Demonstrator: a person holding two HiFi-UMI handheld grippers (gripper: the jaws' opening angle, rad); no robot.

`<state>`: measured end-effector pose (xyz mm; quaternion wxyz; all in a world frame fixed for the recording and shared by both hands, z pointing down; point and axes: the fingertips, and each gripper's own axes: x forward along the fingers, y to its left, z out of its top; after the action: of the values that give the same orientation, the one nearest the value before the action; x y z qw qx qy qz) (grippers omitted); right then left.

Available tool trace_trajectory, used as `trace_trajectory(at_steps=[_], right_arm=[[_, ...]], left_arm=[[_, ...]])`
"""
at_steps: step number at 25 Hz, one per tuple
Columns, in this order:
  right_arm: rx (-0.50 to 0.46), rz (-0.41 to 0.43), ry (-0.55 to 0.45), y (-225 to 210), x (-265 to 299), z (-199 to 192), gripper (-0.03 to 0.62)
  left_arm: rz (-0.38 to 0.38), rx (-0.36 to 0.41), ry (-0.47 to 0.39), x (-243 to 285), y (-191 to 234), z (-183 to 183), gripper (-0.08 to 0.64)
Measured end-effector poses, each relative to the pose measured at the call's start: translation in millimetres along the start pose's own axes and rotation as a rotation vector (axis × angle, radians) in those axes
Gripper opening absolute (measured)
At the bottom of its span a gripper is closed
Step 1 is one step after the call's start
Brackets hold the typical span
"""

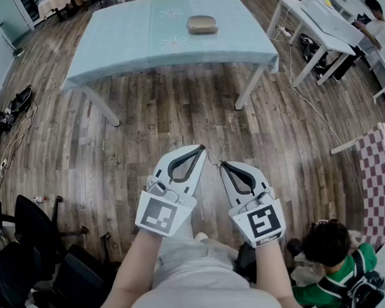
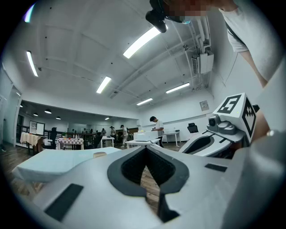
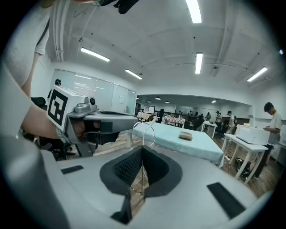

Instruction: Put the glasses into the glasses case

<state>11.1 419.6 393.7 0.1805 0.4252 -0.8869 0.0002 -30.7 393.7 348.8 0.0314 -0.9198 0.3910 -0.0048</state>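
Note:
A tan glasses case [image 1: 202, 24] lies closed on the far side of a table with a light blue cloth [image 1: 134, 44]. Both grippers hover side by side over the wooden floor, well short of that table. My right gripper [image 1: 223, 164] is shut on the glasses [image 3: 143, 129], whose thin wire frame sticks up past the jaw tips. My left gripper [image 1: 202, 149] is shut with nothing between its fingers. From the right gripper view the case [image 3: 185, 136] sits ahead on the table [image 3: 196, 145], and the left gripper [image 3: 134, 120] is beside it. The left gripper view also catches the case [image 2: 99, 154].
Black office chairs [image 1: 40, 239] crowd the lower left. A person in green [image 1: 331, 267] crouches at the lower right, next to a checkered cloth [image 1: 381, 179]. White tables [image 1: 315, 28] stand at the upper right, with cables on the floor.

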Motion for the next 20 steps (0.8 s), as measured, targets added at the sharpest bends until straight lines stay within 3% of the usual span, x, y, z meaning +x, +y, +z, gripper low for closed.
trace_trajectory(at_steps=[20], right_arm=[[0.025,-0.075,-0.058,-65,86,47,0.012]], left_arm=[[-0.049,0.018,-0.054,70,83,18,0.009]])
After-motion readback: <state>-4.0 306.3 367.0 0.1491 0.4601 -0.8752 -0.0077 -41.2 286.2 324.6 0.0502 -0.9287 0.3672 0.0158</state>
